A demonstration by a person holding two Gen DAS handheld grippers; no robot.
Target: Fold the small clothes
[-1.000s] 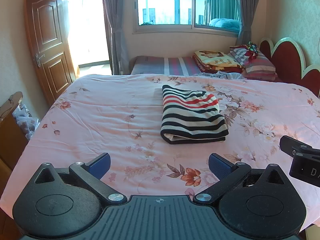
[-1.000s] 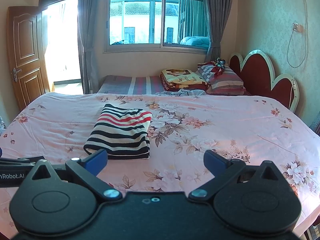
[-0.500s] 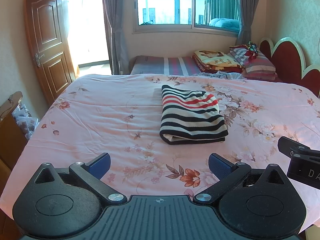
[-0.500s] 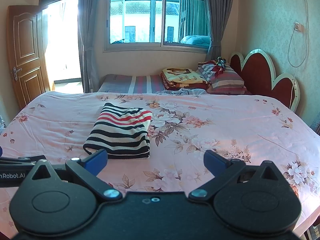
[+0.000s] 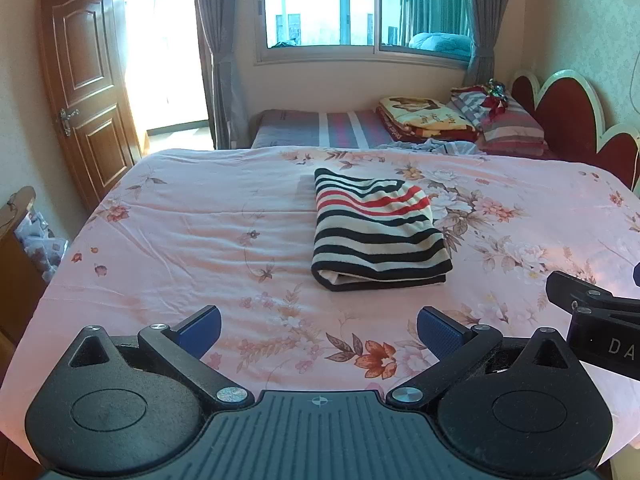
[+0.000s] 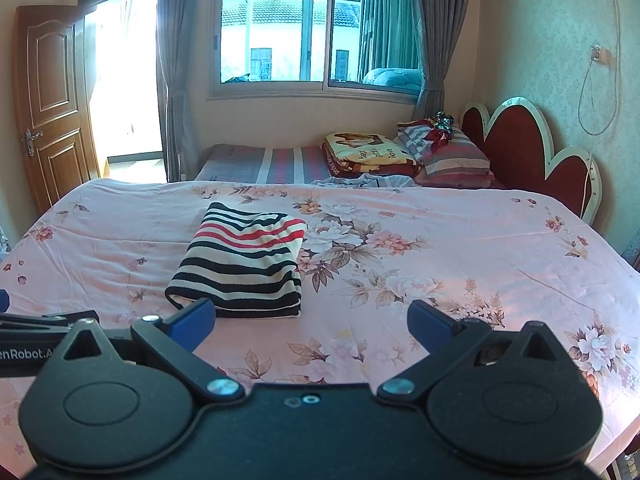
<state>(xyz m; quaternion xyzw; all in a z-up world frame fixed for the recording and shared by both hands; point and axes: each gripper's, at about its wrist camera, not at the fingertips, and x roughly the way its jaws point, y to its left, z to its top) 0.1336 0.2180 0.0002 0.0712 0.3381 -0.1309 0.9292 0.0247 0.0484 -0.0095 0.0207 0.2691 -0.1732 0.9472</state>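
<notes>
A folded garment (image 5: 376, 232) with black, cream and red stripes lies flat on the pink floral bedspread (image 5: 180, 240); it also shows in the right wrist view (image 6: 244, 264). My left gripper (image 5: 318, 330) is open and empty, held above the bed's near edge, well short of the garment. My right gripper (image 6: 312, 322) is open and empty, also near the front edge, to the garment's right. The right gripper's side shows at the right edge of the left wrist view (image 5: 596, 320).
A second bed with folded blankets and pillows (image 6: 404, 156) stands behind, under the window. A red headboard (image 6: 532, 148) is at the right. A wooden door (image 5: 84, 92) and a wooden chair (image 5: 16, 248) are at the left.
Both grippers have stayed open and nearly still; the views have shifted only slightly. The garment has not moved.
</notes>
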